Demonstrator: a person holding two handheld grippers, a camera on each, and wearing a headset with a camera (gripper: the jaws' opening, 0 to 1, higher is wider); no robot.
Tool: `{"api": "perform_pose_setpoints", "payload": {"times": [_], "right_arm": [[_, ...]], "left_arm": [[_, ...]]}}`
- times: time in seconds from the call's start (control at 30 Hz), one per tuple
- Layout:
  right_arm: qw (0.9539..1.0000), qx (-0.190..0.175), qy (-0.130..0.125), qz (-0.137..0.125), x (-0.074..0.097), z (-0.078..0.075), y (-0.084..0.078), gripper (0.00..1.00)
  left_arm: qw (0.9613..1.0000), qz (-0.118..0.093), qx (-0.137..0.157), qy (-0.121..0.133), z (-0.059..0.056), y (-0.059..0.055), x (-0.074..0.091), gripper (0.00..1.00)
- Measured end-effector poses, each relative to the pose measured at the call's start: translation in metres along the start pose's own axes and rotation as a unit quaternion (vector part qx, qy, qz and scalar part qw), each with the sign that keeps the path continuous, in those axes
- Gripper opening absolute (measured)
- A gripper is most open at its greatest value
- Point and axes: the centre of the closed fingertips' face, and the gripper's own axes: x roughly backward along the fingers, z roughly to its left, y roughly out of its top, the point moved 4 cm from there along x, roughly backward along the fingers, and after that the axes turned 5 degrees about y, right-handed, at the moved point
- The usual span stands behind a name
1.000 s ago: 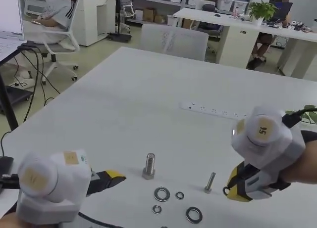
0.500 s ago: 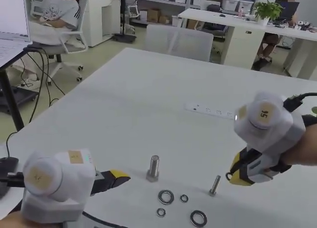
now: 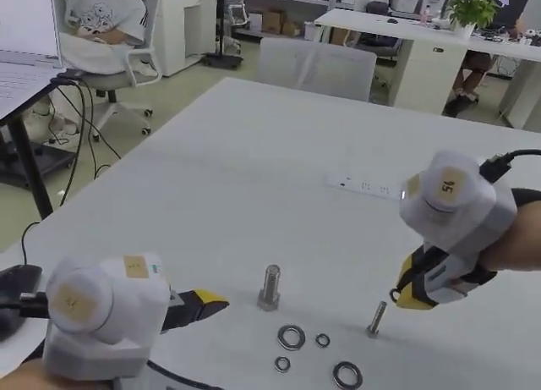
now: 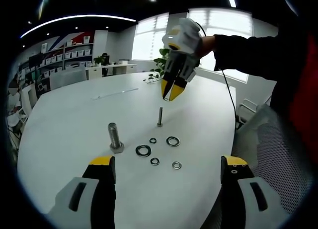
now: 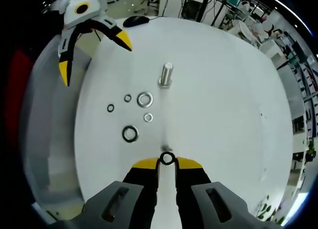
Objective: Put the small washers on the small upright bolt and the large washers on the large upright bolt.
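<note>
Workbench point(image 3: 254, 170): white, hardware grouped near the front edge.
Left gripper point(image 4: 167, 162): low at the front, jaws spread wide, nothing between them.
Right gripper point(image 3: 399, 299): raised over the tabletop, tips pinched on one washer point(image 5: 167, 158).
Large bolt point(image 3: 269, 287): upright on its head, left of the others.
Small bolt point(image 3: 376, 319): upright, just below the Right gripper tips.
Loose washers point(image 3: 292, 337): flat between the bolts (two large, three small in the left gripper view).

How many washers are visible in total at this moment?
6. Five lie loose on the table: two large washers and three small washers. The sixth washer is pinched in the right gripper. None appears hidden.
</note>
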Motion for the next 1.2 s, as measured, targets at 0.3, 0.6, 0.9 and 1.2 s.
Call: {"api": "perform_pose_setpoints", "payload": {"times": [0.3,0.6,0.9,1.2], "right_arm": [[0.9999,0.004,0.013,0.007,-0.009,-0.004,0.002,0.13],[0.9997,0.006,0.021,0.013,-0.017,-0.001,0.002,0.13],[0.9995,0.008,0.027,0.016,-0.023,-0.004,0.0,0.13],[0.9993,0.006,0.032,0.019,-0.028,-0.005,-0.002,0.13]], "left_arm": [[1.0,0.001,0.003,0.005,0.001,-0.001,0.001,0.87],[1.0,0.0,0.005,0.006,0.001,-0.001,0.001,0.87],[0.9999,0.002,0.007,0.008,0.002,-0.003,0.001,0.87],[0.9999,0.002,0.008,0.01,0.002,-0.002,0.001,0.86]]}}
